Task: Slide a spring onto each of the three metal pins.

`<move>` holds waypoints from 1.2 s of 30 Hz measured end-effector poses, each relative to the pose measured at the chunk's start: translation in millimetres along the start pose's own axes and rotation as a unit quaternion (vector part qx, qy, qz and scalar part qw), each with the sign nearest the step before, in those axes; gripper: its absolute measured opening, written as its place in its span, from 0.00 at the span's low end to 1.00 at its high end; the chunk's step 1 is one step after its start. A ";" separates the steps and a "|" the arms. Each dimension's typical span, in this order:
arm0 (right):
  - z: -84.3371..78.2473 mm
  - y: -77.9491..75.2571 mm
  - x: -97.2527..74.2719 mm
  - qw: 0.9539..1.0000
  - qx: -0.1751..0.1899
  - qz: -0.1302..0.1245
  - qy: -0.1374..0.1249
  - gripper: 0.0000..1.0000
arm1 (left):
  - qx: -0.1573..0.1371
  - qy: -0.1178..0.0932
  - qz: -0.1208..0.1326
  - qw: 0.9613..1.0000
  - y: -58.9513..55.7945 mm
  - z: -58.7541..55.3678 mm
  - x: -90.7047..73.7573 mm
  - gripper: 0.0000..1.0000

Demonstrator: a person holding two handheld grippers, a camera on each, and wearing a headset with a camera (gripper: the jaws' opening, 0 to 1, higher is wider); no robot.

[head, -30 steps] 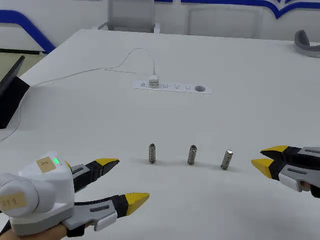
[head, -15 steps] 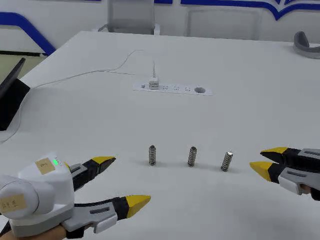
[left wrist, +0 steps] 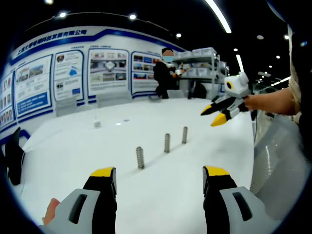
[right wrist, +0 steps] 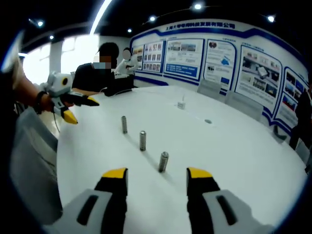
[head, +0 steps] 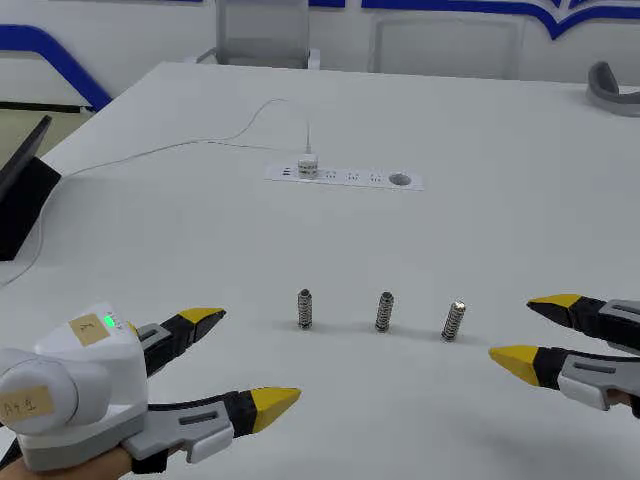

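Three spring-covered pins (head: 385,311) stand in a row toward the table's (head: 480,130) near edge. The left gripper (head: 240,358) and right gripper (head: 528,330) flank them, jaws apart, empty, apparently finished.

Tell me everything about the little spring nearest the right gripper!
That spring is a small, shiny, silvery metal coil wrapped around a pin, whose rounded top peeks out above it. It stands on the white table and leans a little instead of standing perfectly straight. Only the table and its pin touch it. The right gripper is open and beside it, with a gap between them.
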State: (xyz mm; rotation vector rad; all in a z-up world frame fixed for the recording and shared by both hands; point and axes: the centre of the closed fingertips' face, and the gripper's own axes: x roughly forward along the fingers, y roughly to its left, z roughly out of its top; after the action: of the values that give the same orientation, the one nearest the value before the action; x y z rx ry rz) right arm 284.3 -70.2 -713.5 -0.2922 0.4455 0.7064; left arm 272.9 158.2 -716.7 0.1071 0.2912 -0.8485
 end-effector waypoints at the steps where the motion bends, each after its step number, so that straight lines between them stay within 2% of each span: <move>1: -0.3 1.5 0.1 1.000 0.002 0.004 -0.001 0.56 | 0.000 0.000 0.001 1.000 0.6 -0.1 0.0 0.73; 5: 0.1 4.0 0.8 1.000 0.004 0.011 -0.010 0.71 | -0.003 0.003 -0.001 1.000 0.3 -1.2 -0.3 0.70; 8: -3.0 5.2 1.8 1.000 0.002 0.014 -0.005 0.78 | -0.005 0.009 -0.002 1.000 0.0 -3.5 -0.6 0.66; 21: -0.8 0.5 -1.2 1.000 -0.001 0.005 -0.011 0.78 | -0.010 0.007 0.000 1.000 2.9 -3.4 -2.2 0.60; 36: -0.3 -1.3 -3.3 1.000 -0.002 0.000 -0.012 0.77 | -0.004 0.009 0.001 1.000 2.8 -2.1 -3.9 0.59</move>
State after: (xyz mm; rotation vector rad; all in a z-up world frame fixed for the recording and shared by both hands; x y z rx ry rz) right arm 282.9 -73.2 -712.0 -0.2878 0.4211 0.7097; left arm 272.1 163.3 -717.6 0.1081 0.3115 -0.8453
